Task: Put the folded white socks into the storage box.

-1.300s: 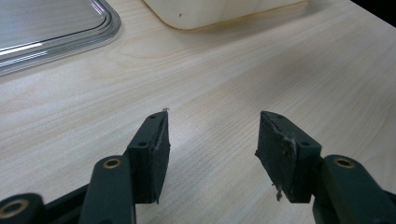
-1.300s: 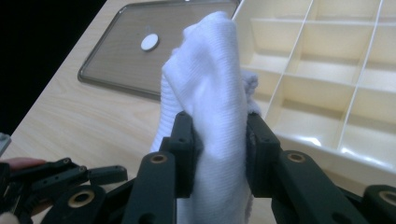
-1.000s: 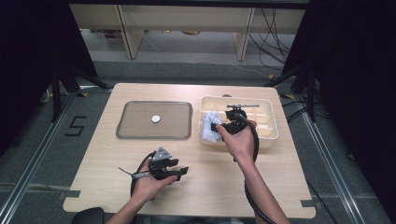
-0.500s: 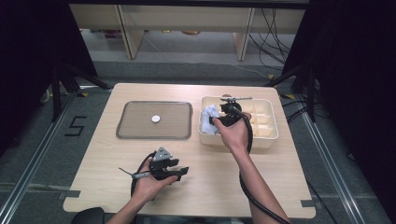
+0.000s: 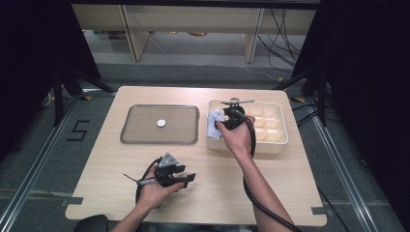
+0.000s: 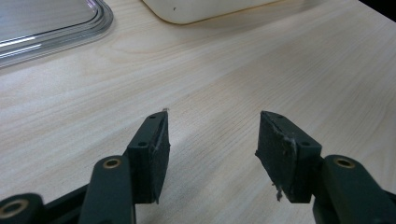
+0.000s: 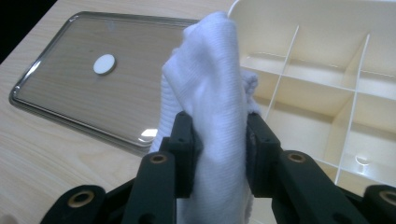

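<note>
A bunched white cloth [image 7: 212,88] stands between the jaws of my right gripper [image 7: 218,140], which is shut on it. In the high view this cloth [image 5: 215,123] hangs over the left end of the cream divided box [image 5: 270,140], with the right gripper [image 5: 227,118] just beside it. My left gripper [image 5: 186,180] rests low over the bare wood near the table's front, held in a hand. Its jaws [image 6: 210,144] stand open with nothing between them.
A clear shallow tray [image 5: 159,124] lies left of the box with a small white disc [image 5: 161,123] in its middle. The box has several compartments [image 7: 322,93]. The right gripper's cable [image 5: 251,193] trails back along the forearm. Light wood table [image 5: 270,193] spreads around.
The right gripper with the cloth has shifted a little left and toward the back over the box's left end. The left gripper has stayed in place.
</note>
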